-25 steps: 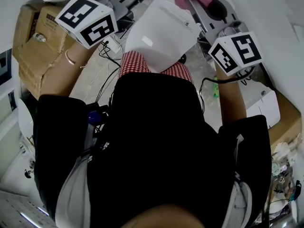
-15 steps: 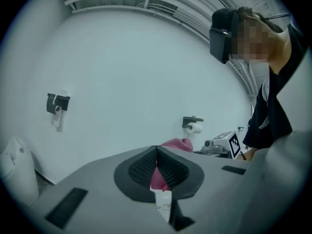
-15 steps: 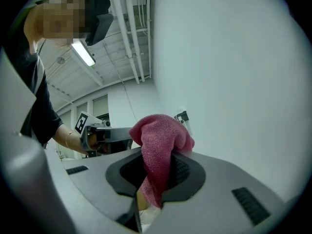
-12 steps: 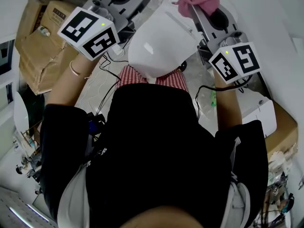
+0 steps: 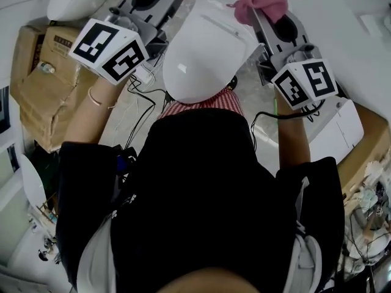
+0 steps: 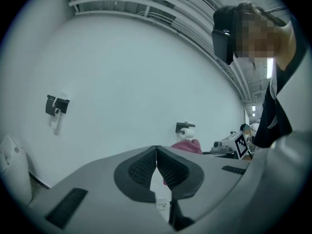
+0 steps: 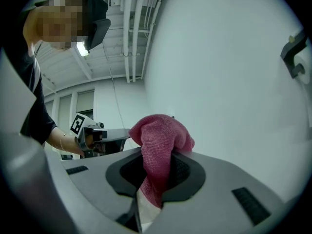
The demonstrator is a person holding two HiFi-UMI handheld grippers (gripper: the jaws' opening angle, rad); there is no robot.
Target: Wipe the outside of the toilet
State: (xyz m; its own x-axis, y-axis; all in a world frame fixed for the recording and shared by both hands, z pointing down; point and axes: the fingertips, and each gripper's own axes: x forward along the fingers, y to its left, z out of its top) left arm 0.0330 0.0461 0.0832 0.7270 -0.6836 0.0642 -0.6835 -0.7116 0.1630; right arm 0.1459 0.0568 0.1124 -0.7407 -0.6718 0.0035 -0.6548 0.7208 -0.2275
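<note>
**Pink cloth up at the toilet's far side**

Pale wall ahead, cardboard boxes (image 5: 43,84) on the floor at left. I see the white toilet (image 5: 204,47), lid down, just before the person's knees. The right gripper (image 7: 156,155) has its jaws clamped on a pink cloth (image 7: 161,130) near the toilet's far right edge; contact unclear. The left gripper (image 6: 156,147) has its jaws together, nothing between.
</note>
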